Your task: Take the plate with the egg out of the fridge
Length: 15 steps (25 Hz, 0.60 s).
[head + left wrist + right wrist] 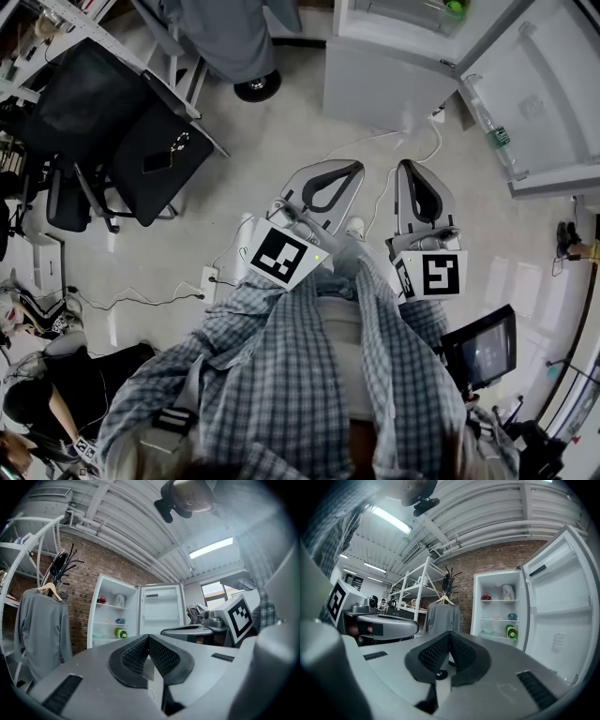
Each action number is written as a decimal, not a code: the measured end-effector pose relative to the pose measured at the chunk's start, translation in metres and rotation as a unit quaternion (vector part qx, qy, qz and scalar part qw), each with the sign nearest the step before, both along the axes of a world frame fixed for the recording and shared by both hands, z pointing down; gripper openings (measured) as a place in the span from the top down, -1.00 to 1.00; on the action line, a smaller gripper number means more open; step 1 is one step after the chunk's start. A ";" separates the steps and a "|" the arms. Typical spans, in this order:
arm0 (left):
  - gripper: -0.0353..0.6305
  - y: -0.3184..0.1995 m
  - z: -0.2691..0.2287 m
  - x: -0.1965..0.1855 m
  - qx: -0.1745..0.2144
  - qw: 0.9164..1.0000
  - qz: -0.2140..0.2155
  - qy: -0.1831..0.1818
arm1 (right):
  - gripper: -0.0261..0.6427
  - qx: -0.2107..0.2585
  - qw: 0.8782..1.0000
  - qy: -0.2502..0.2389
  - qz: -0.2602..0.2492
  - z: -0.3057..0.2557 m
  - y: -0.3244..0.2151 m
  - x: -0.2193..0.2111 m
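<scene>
The white fridge point(500, 609) stands open a few steps ahead, its door point(562, 616) swung to the right. A pale dish point(488, 631) lies on a lower shelf; it is too small to show an egg. In the left gripper view the same fridge point(115, 616) stands far off, with the dish point(99, 635) low down. Both grippers are held side by side in front of my chest and point at the fridge. The left gripper point(148, 638) is shut with nothing in it, and so is the right gripper point(450, 636). From the head view they are the left gripper point(349, 171) and the right gripper point(411, 169).
The shelves also hold a red thing point(486, 596), a blue thing point(512, 616) and a green bottle point(511, 631). A bottle point(492, 131) stands in the door point(553, 94). A grey shirt point(442, 616) hangs left of the fridge. Black chairs point(141, 141), floor cables point(141, 298) and a monitor point(483, 349) lie around me.
</scene>
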<state>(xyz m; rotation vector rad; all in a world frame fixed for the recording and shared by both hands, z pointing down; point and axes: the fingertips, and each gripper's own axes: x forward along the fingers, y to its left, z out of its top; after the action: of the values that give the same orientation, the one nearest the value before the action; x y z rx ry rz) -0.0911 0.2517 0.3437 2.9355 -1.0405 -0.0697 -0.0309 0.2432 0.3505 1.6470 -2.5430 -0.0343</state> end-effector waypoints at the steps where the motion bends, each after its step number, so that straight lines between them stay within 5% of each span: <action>1: 0.88 -0.006 0.000 0.002 -0.002 1.000 -0.004 0.002 | 0.90 -0.007 1.000 0.006 -0.002 0.004 -0.005 0.005; 6: 0.88 -0.048 0.002 0.010 -0.024 0.999 -0.031 0.018 | 0.90 -0.018 1.000 0.010 -0.012 0.010 -0.041 0.024; 10: 0.88 -0.074 0.001 0.023 -0.015 0.999 -0.047 0.005 | 0.90 0.009 0.999 -0.023 -0.020 -0.005 -0.071 0.036; 15: 0.88 -0.097 -0.007 0.048 -0.008 0.998 -0.057 0.001 | 0.90 -0.015 0.999 -0.005 -0.033 0.005 -0.095 0.062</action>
<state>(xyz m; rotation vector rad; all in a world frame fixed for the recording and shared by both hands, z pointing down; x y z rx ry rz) -0.0427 0.1551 0.3364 2.8590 -1.2019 -0.0667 0.0308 0.1484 0.3551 1.5575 -2.5915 0.0057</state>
